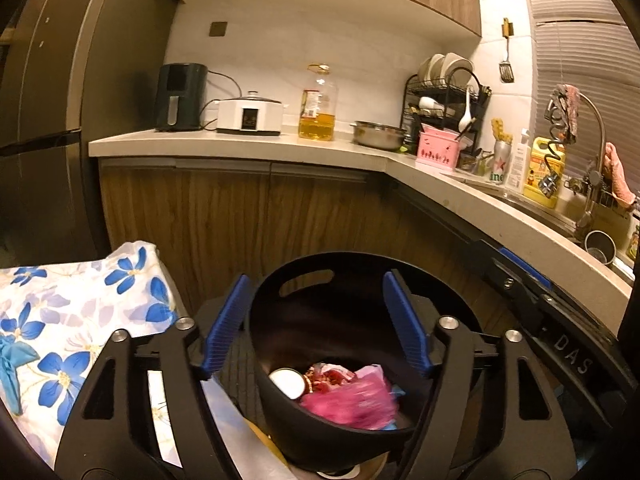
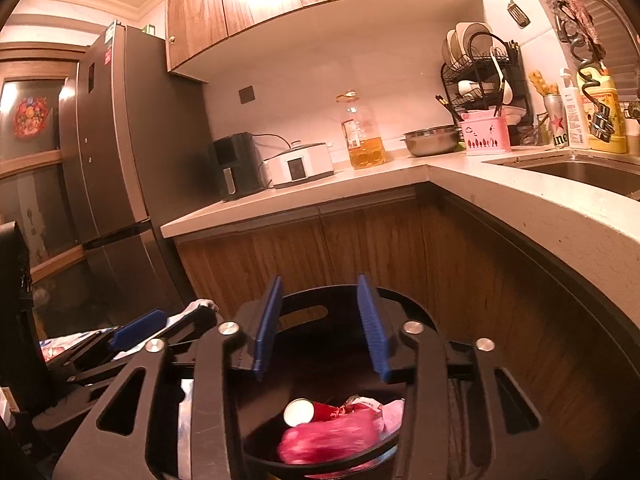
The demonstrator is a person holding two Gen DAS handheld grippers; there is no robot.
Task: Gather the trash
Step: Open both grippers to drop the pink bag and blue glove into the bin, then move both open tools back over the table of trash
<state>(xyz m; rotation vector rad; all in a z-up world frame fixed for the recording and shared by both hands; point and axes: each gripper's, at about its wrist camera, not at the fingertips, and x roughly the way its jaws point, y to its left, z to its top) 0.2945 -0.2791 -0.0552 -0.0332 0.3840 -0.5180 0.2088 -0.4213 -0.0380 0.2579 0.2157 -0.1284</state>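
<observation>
Both grippers hover over a black bin (image 1: 276, 392) of trash — a pink bag (image 1: 352, 400) and white cup (image 1: 287, 383). Left gripper (image 1: 316, 324) fingers wide, right gripper (image 2: 322, 328) narrower, both empty. Only the left view shows the floral cloth (image 1: 60, 320); only the right, the sink (image 2: 580, 172).

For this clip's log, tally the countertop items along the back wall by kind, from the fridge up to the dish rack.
Appliances: 2, a black air fryer and a white electric cooker.
Bottles: 1, a cooking oil jug.
Bowls: 1, a steel basin.
Baskets: 1, a pink basket.
Total: 5
</observation>
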